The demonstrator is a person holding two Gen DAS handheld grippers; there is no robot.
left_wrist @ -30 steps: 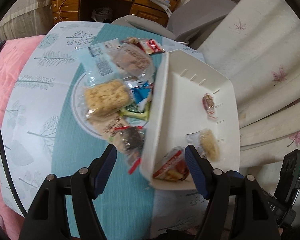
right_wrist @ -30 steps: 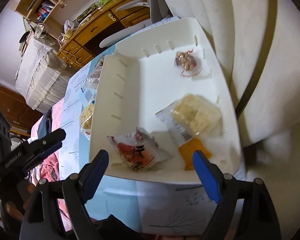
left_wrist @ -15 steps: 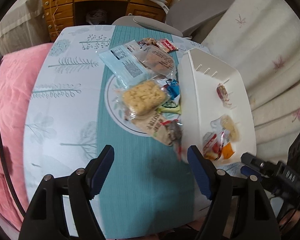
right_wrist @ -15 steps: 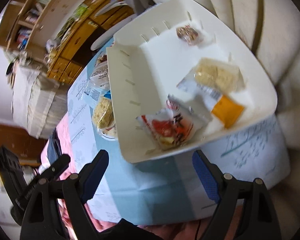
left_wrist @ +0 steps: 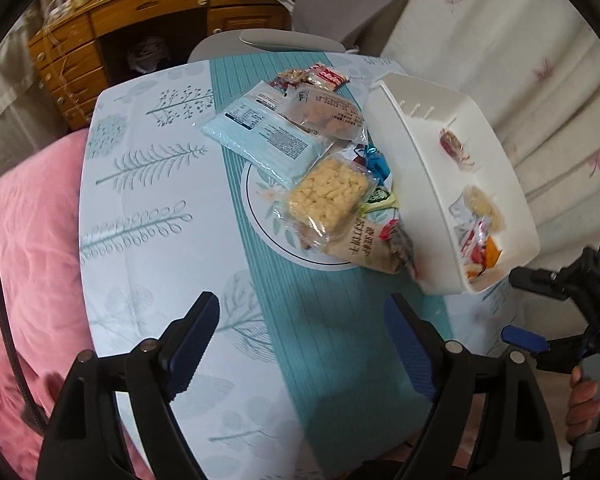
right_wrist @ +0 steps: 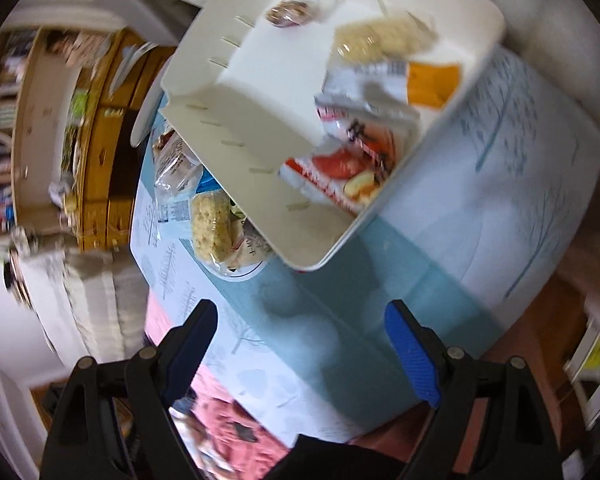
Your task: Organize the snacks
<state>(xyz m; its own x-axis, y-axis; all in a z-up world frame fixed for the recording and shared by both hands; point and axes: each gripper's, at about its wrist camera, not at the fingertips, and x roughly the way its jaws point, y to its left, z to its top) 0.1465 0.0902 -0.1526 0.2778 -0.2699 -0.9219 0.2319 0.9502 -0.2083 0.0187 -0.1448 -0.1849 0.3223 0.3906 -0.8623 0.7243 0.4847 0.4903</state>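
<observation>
Blue-padded fingers spread wide on the left gripper (left_wrist: 302,334), nothing between them, hanging over the teal stripe near the table's (left_wrist: 148,216) front edge. Right gripper (right_wrist: 300,338) is released too, jaws apart and empty, out beyond the table's front right corner; it also shows at the right edge of the left view.

Ahead of the left gripper, the loose pile sits mid-table on the printed plate ring: a rice cake (left_wrist: 330,192) on top, a tan pouch (left_wrist: 364,246) nearest the front, a pale blue pack (left_wrist: 260,136) and a clear cookie bag (left_wrist: 324,110) further back, red packets (left_wrist: 324,76) toward the far edge.

Just right of the pile, touching it, the white bin (left_wrist: 392,128) lies along the table's right edge. Inside: a red wrapped sweet (left_wrist: 452,148) at the far end, a smaller rice cake (right_wrist: 380,36) in the middle, an orange packet (right_wrist: 432,82) and a red-and-white packet (right_wrist: 352,160) in the near corner.
</observation>
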